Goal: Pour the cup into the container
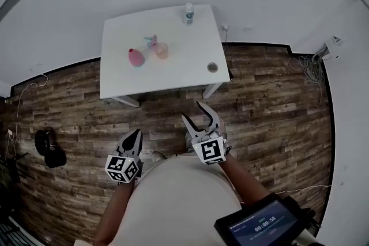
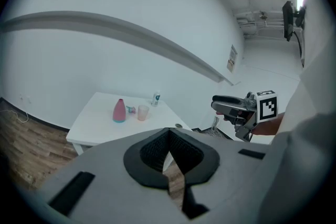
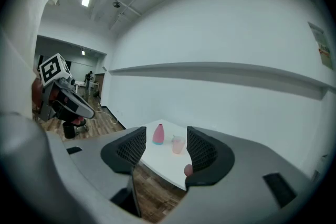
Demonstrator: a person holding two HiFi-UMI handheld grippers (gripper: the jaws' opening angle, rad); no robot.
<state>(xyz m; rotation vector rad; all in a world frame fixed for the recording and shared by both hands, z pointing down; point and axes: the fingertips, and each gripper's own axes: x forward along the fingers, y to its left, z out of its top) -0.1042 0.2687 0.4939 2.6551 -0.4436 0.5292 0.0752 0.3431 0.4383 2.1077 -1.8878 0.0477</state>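
Note:
A translucent pink cup (image 1: pixel 162 50) stands on the white table (image 1: pixel 173 75), with a pink vase-shaped container (image 1: pixel 136 57) just to its left. Both grippers hang over the wooden floor, well short of the table. My left gripper (image 1: pixel 135 135) has its jaws together and holds nothing. My right gripper (image 1: pixel 192 110) stands open and empty. In the right gripper view the container (image 3: pixel 158 135) and the cup (image 3: pixel 178 145) show far off through the gap of that gripper (image 3: pixel 166 147). The left gripper view has them, container (image 2: pixel 119 111) and cup (image 2: pixel 143 112), above its closed pads (image 2: pixel 157 147).
On the table also stand a small bottle (image 1: pixel 188 13) at the far edge, a small blue and pink thing (image 1: pixel 151 41) and a round item (image 1: pixel 213 67) near the right front corner. A black object (image 1: pixel 49 148) lies on the floor at left; cables (image 1: pixel 311 69) lie at right.

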